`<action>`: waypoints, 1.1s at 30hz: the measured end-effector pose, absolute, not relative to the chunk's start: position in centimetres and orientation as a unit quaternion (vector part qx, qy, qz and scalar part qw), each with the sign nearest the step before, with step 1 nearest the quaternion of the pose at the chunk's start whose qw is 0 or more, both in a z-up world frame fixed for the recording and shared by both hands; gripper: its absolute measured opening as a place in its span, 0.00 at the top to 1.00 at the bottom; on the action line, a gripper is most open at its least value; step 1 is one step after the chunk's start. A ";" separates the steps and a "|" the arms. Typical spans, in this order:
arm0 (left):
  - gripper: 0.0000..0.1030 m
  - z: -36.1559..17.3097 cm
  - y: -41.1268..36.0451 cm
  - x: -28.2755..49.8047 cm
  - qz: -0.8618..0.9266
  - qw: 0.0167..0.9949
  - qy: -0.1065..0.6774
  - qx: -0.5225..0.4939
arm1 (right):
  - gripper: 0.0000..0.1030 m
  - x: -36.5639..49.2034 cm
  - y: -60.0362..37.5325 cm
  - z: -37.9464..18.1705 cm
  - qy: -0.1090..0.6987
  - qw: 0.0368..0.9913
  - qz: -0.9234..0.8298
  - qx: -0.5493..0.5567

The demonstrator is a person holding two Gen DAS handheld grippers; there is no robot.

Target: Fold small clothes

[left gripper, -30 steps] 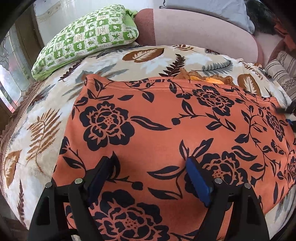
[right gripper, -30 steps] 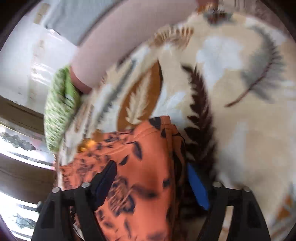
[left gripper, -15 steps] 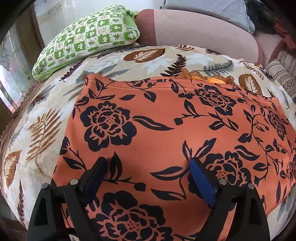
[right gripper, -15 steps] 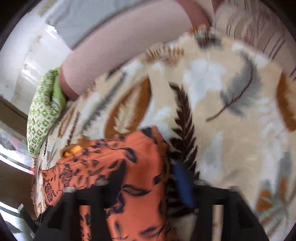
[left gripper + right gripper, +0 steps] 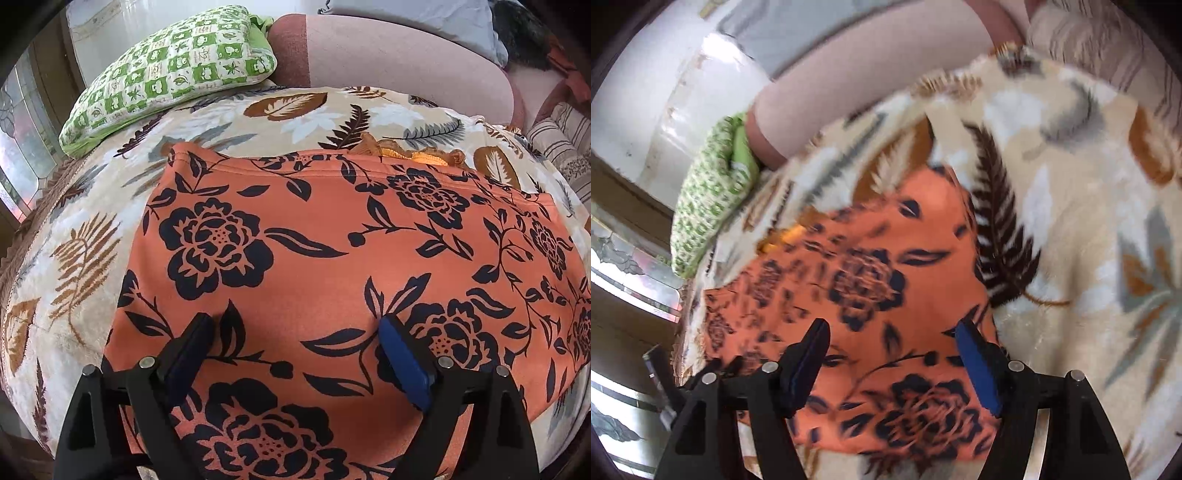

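An orange garment with black flower print [image 5: 332,258] lies spread flat on a leaf-patterned blanket [image 5: 303,114]. It also shows in the right wrist view [image 5: 886,295]. My left gripper [image 5: 295,332] is open and empty, just above the garment's near middle. My right gripper [image 5: 892,334] is open and empty, over the garment near its right edge. A small yellow-orange cloth [image 5: 413,153] peeks out from behind the garment's far hem.
A green checked pillow [image 5: 170,70] lies at the back left. A pink padded headboard or cushion [image 5: 399,59] runs along the back. A striped cushion [image 5: 565,147] sits at the far right. A window [image 5: 18,147] is at the left.
My right gripper has let go of the garment's edge, opened and swung over the spread cloth. My left gripper has pulled back slightly.
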State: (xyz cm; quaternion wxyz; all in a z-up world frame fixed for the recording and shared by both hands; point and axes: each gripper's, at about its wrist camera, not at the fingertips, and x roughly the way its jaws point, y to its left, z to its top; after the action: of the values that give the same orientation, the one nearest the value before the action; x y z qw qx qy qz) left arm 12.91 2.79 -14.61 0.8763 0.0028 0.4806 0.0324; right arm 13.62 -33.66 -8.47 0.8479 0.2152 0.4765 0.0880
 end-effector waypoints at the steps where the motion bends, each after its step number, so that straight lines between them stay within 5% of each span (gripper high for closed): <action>1: 0.12 -14.6 2.8 12.9 0.033 0.877 0.480 0.003 | 0.24 13.0 -32.9 -8.2 0.473 0.849 0.104 0.213; 3: 0.12 -14.6 2.9 12.9 0.033 0.877 0.480 0.001 | 0.17 11.9 -32.2 -9.5 0.485 0.837 0.129 0.216; 6: 0.12 -14.6 2.7 12.8 0.033 0.876 0.482 0.004 | 0.21 11.5 -32.9 -14.9 0.551 0.798 0.089 0.227; 13: 0.11 -14.5 2.6 12.5 0.034 0.876 0.482 0.005 | 0.22 8.7 -34.1 -10.6 0.494 0.819 0.104 0.273; 26: 0.11 -14.5 2.7 12.5 0.033 0.874 0.484 0.008 | 0.21 7.4 -38.8 -16.5 0.480 0.744 0.051 0.462; 28: 0.11 -14.5 2.7 12.6 0.032 0.875 0.484 0.008 | 0.34 8.3 -38.9 -16.4 0.471 0.750 0.047 0.462; 29: 0.11 -14.5 2.7 12.6 0.032 0.874 0.484 0.007 | 0.80 8.6 -38.8 -16.2 0.475 0.753 0.046 0.453; 30: 0.10 -14.6 2.7 12.6 0.031 0.874 0.485 0.007 | 0.91 8.5 -39.0 -16.2 0.475 0.753 0.043 0.453; 33: 0.10 -14.5 2.8 12.7 0.030 0.874 0.484 0.007 | 0.91 8.2 -38.2 -15.7 0.483 0.778 0.025 0.402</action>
State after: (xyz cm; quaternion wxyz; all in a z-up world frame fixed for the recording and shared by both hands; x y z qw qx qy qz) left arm 12.66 2.81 -14.55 0.8743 0.0074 0.4843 0.0301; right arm 8.18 -38.24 -15.68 0.7777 0.4016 0.4830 0.0253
